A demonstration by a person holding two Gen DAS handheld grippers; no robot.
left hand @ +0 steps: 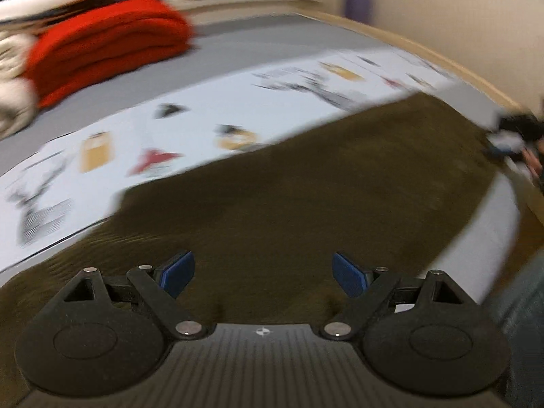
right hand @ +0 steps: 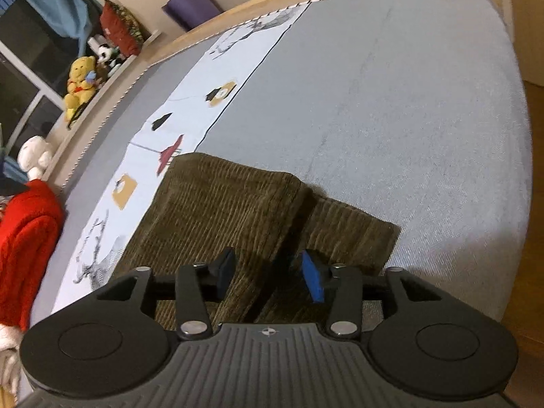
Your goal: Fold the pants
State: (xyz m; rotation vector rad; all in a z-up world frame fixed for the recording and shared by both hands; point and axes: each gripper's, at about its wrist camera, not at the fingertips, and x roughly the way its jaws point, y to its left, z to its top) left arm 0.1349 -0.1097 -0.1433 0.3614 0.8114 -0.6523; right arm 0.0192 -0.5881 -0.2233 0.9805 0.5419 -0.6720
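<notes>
The olive-brown corduroy pants (right hand: 217, 210) lie on the grey bed (right hand: 391, 102), partly over a pale printed sheet (right hand: 190, 102) that runs along the left. In the right wrist view one leg is already folded over the other: the upper layer's far end sits short of the lower leg's cuff end (right hand: 353, 227), which sticks out to the right, with a dark crease between the two.

The right gripper (right hand: 268, 273) hovers over that crease at the near end of the pants. Its jaws stand about half apart and nothing is pinched between the blue pads (right hand: 312, 278); the cloth lies beneath them, not in them.

The left gripper (left hand: 261, 273) is wide open and empty over the broad brown expanse of the pants (left hand: 306, 187). That view is smeared with motion blur, so the fabric's edges there are hard to read. The other gripper shows small and dark at the far right edge.

Risks from here, as I judge them: with neither tool holding cloth, the stacked legs are free to slide, and the offset between the layers could carry into the next fold and leave it lopsided. A pinch placed on the crease might catch only the top layer and peel it back. Dragging the pants could also rumple the loose sheet underneath. A folded red blanket (right hand: 23, 238) sits well off to the left, clear of the work.
</notes>
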